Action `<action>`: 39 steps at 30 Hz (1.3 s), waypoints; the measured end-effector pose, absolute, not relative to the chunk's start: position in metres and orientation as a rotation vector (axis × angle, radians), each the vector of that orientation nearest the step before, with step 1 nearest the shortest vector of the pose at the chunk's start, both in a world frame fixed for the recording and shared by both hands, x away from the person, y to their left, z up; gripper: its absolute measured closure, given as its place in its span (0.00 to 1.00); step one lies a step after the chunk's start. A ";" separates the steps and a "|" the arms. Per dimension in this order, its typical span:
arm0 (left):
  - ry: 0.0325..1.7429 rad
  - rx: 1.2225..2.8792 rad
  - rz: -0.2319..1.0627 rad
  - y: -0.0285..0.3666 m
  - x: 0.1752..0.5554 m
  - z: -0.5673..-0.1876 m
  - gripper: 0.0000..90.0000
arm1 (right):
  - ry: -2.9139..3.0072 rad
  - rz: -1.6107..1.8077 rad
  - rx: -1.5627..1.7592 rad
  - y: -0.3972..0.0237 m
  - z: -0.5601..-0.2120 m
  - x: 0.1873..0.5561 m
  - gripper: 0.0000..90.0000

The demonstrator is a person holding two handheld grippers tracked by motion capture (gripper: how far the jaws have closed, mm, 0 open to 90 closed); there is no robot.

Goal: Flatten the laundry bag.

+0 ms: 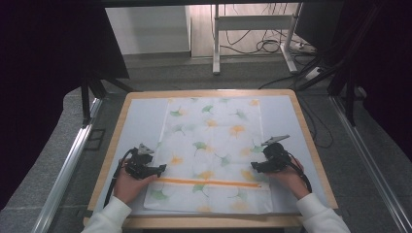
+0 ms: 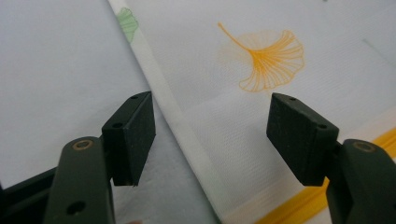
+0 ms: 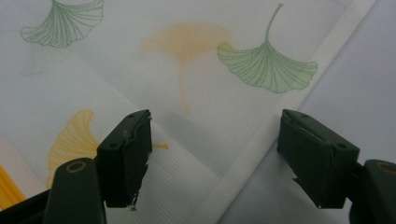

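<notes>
On the pale counter (image 1: 141, 116) with its wooden rim lies a white cloth (image 1: 214, 145) printed with green and orange ginkgo leaves, spread flat down the middle and reaching almost from the far edge to the near edge. An orange stripe (image 1: 209, 182) runs across the cloth near its front end.

At the left, the person's left hand (image 1: 127, 184), in a white sleeve, holds the left hand-held gripper (image 1: 162, 168) at the cloth's left edge, pointing inward toward the print. In the left gripper view its two black jaws stand wide apart with nothing between the pads; the white hem (image 2: 182, 135) of the cloth runs diagonally under the gap, with bare counter under one jaw and an orange leaf (image 2: 266, 58) beyond the other.

At the right, the right hand (image 1: 291, 178) holds the right hand-held gripper (image 1: 254, 166) at the cloth's right edge, pointing inward. In the right gripper view its jaws are also spread wide and grip nothing; the hem passes beneath them, with a green leaf (image 3: 266, 65) and a faint orange one further off.
</notes>
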State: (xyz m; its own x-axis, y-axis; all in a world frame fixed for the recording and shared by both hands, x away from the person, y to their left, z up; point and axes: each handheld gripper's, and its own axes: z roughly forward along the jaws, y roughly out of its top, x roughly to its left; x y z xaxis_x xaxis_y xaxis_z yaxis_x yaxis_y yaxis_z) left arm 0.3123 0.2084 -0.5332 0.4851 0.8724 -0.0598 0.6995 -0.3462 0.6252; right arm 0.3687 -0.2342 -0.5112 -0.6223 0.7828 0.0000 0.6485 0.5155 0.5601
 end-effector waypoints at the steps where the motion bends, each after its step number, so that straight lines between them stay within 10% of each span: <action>1: 1.290 2.154 0.370 0.207 0.314 -0.535 0.38 | 2.501 0.765 1.211 -0.234 -0.512 0.368 0.30; 16: 1.199 2.199 0.368 0.200 0.315 -0.533 0.93 | 2.489 0.779 1.097 -0.224 -0.511 0.363 0.81; 24: 1.177 2.195 0.362 0.200 0.316 -0.533 0.99 | 2.509 0.811 1.092 -0.225 -0.511 0.370 0.98; 39: 1.270 2.122 0.400 0.233 0.328 -0.525 0.99 | 2.510 0.892 1.030 -0.187 -0.507 0.411 0.99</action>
State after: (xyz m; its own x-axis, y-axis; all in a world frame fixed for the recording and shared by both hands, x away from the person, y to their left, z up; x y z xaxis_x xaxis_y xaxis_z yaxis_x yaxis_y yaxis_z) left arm 0.3285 0.2328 -0.5255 0.4904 0.8696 -0.0571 0.6798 -0.3407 0.6495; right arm 0.4112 -0.1865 -0.5070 -0.7047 0.7090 -0.0269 0.5330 0.5540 0.6396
